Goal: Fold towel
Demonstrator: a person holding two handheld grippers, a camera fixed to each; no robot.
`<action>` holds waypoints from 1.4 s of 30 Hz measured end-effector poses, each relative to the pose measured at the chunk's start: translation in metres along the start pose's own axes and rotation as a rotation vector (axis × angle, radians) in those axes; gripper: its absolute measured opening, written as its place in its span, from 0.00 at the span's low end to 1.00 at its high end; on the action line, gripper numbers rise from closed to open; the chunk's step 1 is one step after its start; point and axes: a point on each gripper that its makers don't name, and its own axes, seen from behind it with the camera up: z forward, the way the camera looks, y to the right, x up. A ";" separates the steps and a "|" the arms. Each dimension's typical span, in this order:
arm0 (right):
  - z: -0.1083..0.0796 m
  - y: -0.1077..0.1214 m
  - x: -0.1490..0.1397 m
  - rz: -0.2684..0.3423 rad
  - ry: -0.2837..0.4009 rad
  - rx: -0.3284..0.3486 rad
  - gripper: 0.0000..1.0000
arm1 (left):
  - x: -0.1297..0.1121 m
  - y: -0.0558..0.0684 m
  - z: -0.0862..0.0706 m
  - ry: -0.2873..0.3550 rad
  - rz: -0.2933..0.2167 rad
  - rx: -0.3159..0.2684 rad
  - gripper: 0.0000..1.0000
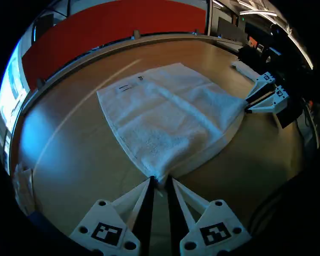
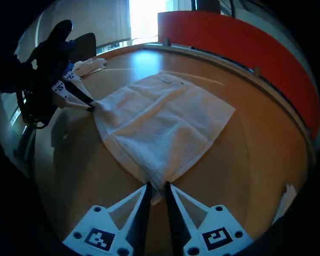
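At 6 o'clock of the left gripper view, the left gripper (image 1: 160,180) is seen with its jaws almost together, clamped on the near corner of a white terry towel (image 1: 168,115). The towel is spread flat on a wooden table (image 1: 74,149), doubled over, with a lower layer showing past the upper one along the right edge. A small label (image 1: 125,87) is noted at its far side, about 11 o'clock. At 3 o'clock the right gripper (image 1: 246,106) is seen, its tips pinched on the towel's right-hand corner. Beyond it, at 2 o'clock, a second white cloth (image 1: 243,68) is lying on the table, apart from the towel. A red partition (image 1: 117,21) is set behind the table rim at 12 o'clock.

At 6 o'clock of the right gripper view, the right gripper's jaws are drawn close, gripping the towel corner between them. At 9 o'clock the left gripper is seen on the next corner, and a person's dark outline (image 2: 49,51) is made out behind it. A bright window (image 2: 147,17) is seen at 12 o'clock.
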 end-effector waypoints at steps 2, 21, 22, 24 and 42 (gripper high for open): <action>0.000 0.001 0.002 0.002 0.008 -0.007 0.22 | 0.000 0.001 0.000 0.000 0.003 0.001 0.19; -0.032 0.008 0.035 0.008 0.058 -0.024 0.21 | 0.027 0.009 -0.035 0.045 -0.022 0.017 0.18; -0.035 0.007 0.037 0.004 0.062 -0.024 0.21 | 0.029 0.010 -0.038 0.047 -0.024 0.017 0.18; -0.042 0.006 0.042 -0.003 0.069 -0.024 0.21 | 0.032 0.011 -0.044 0.049 -0.026 0.017 0.18; -0.093 -0.011 0.064 -0.018 0.087 -0.007 0.21 | 0.047 0.029 -0.091 0.052 -0.044 -0.007 0.18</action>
